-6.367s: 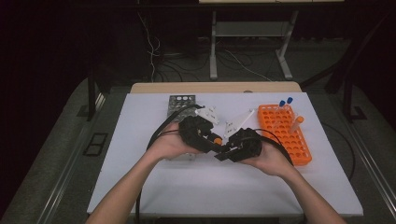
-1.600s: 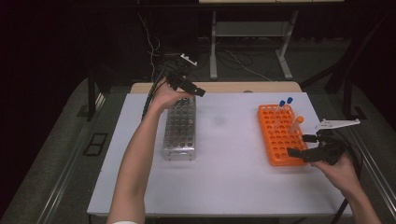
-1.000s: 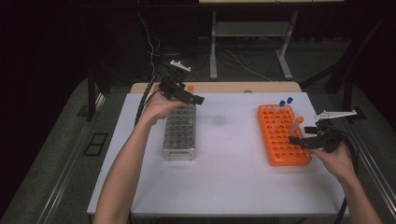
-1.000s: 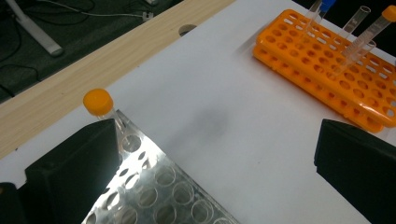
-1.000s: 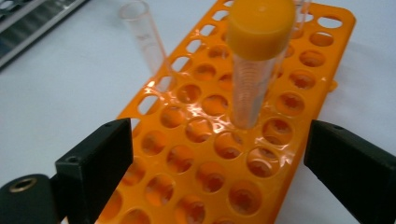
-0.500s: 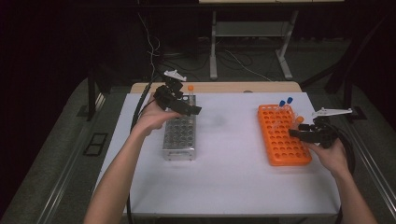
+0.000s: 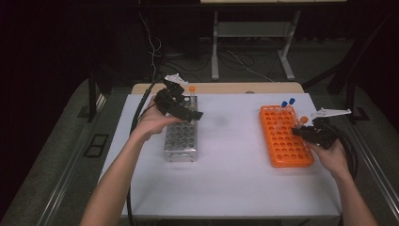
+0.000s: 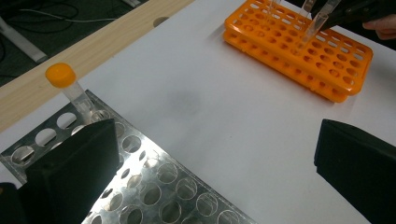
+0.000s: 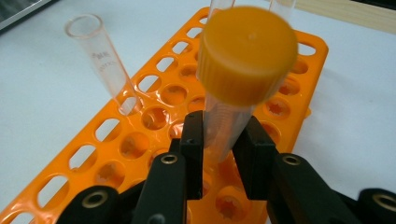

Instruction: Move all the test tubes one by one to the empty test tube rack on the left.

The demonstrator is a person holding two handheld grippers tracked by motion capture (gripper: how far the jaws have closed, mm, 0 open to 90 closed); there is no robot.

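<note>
A white table (image 7: 235, 179) with a wooden strip (image 7: 221, 88) at its far edge is standing on grey carpet (image 7: 56, 155). Cables (image 7: 235, 59) are lying beyond, under a metal desk frame (image 7: 249, 33); the room is staying dark.

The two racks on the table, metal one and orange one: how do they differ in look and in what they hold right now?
The metal rack is silvery with round holes; the orange rack is plastic with squarish openings. The metal rack holds one orange-capped tube at a far corner; the orange rack holds several tubes at its far end, two of them blue-capped. The right gripper is shut on an orange-capped tube over the orange rack; the left gripper hangs open over the metal one. Both lie lengthwise on the white table.
</note>
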